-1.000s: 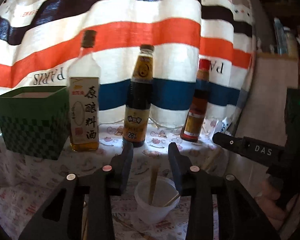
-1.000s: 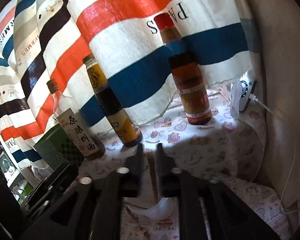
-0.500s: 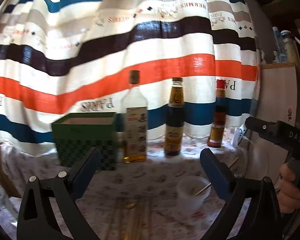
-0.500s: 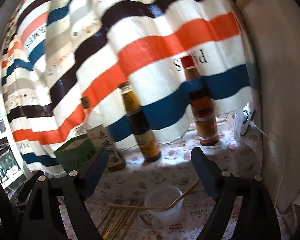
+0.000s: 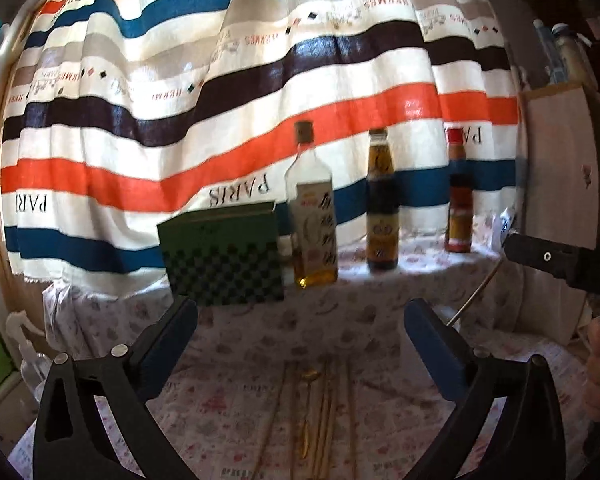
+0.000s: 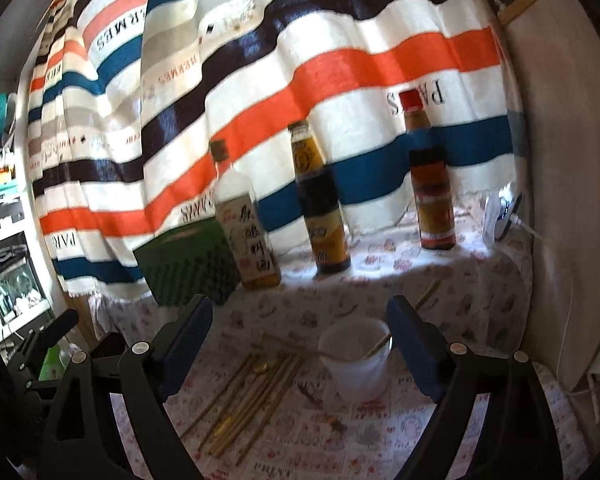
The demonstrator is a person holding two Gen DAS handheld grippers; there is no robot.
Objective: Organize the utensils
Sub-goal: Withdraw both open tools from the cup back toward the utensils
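Observation:
Several wooden chopsticks and a gold spoon lie loose on the patterned tablecloth, below my left gripper, which is open and empty above them. In the right wrist view the same chopsticks lie left of a white plastic cup that holds a chopstick leaning out to the right. My right gripper is open and empty, raised above the cup and the pile. The right gripper's body shows at the right edge of the left wrist view.
Three sauce bottles stand at the back: a clear one, a dark one and a red-capped one. A green checked box stands left of them. A striped curtain hangs behind. A white wall is at the right.
Both grippers have opened wide and pulled back and up from the cup. A chopstick now leans in the cup. The left gripper has shifted left over the loose pile.

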